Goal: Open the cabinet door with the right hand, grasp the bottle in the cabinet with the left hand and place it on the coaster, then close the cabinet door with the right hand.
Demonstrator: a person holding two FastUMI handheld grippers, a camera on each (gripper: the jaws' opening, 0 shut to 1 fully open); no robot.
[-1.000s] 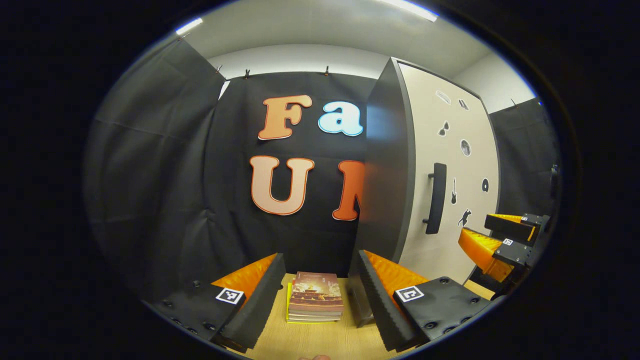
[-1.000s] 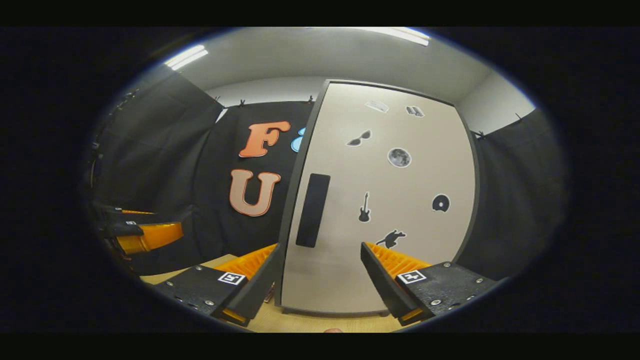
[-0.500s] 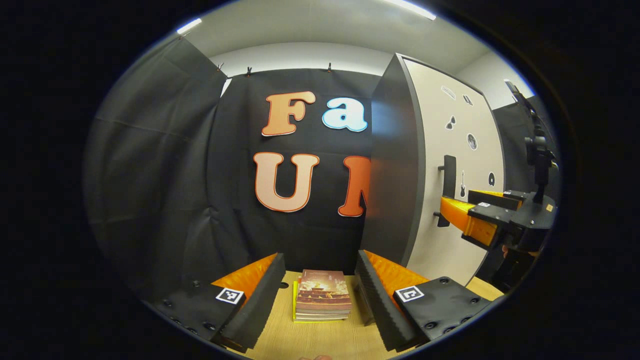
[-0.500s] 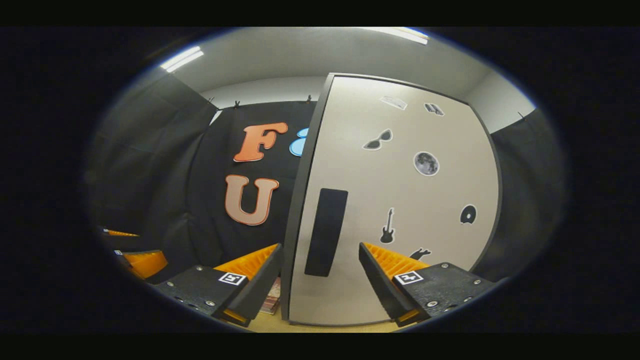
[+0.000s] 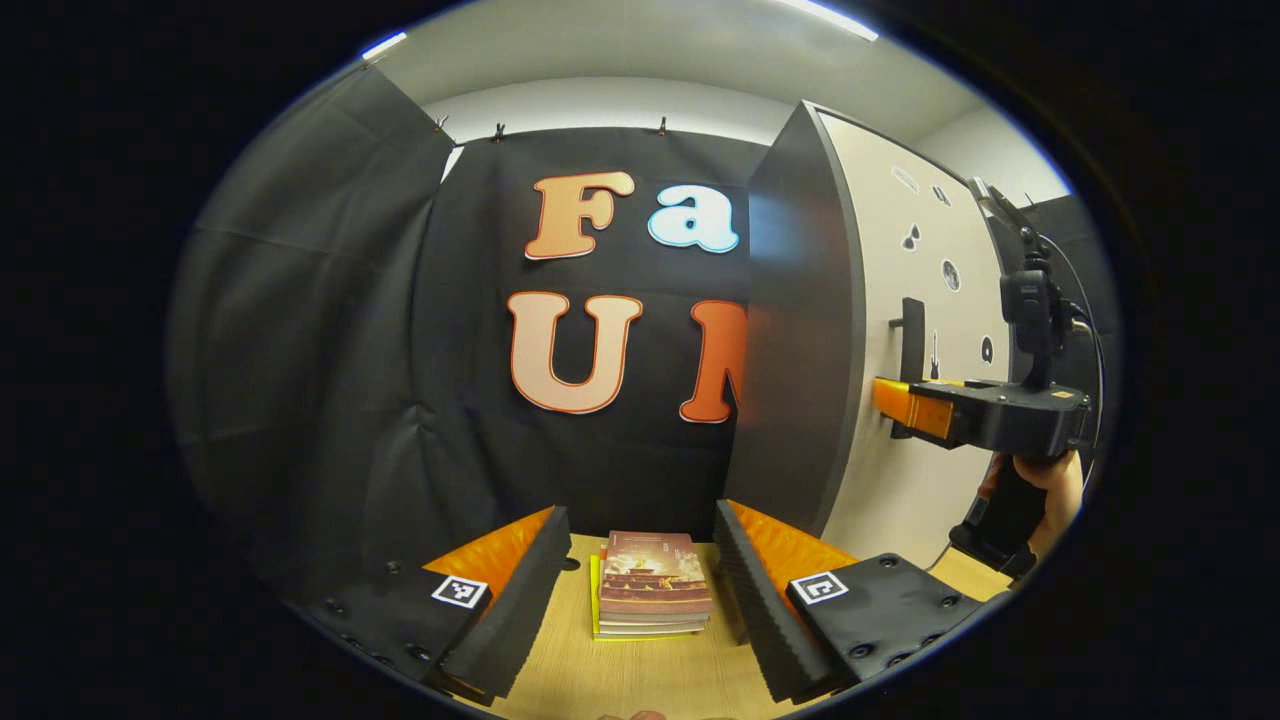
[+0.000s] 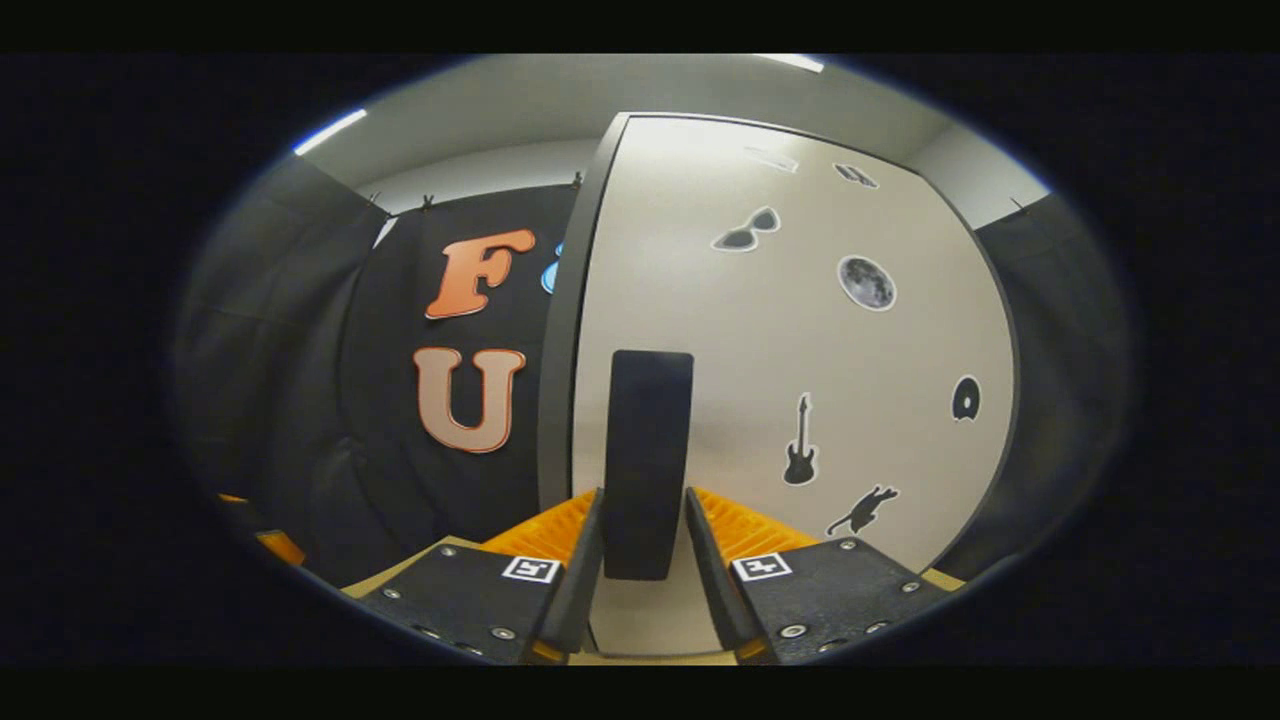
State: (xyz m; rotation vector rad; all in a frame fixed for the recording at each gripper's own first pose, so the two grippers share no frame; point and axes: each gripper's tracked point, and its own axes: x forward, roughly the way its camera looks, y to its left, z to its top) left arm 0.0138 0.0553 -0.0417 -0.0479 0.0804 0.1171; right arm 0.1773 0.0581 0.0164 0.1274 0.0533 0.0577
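Observation:
The cabinet [image 5: 790, 330] stands at the right of the table, its dark side towards the left gripper view. Its beige door [image 6: 800, 340], dotted with small stickers, is closed. A dark upright handle [image 6: 648, 450] sits near the door's left edge. My right gripper [image 6: 643, 495] has a finger on each side of the handle's lower part, both touching it. In the left gripper view, that right gripper [image 5: 890, 400] reaches the handle [image 5: 912, 330], held by a hand [image 5: 1050, 495]. My left gripper [image 5: 635, 590] hangs open low over the table, with nothing between its fingers.
A small stack of books [image 5: 652, 590] lies on the wooden table [image 5: 640, 680] just ahead of the left gripper's fingers, close to the cabinet's left side. Black cloth walls close the booth behind and to the left.
My right gripper has moved forward to the door and its fingers have narrowed onto the handle. The left gripper has barely shifted and stays open.

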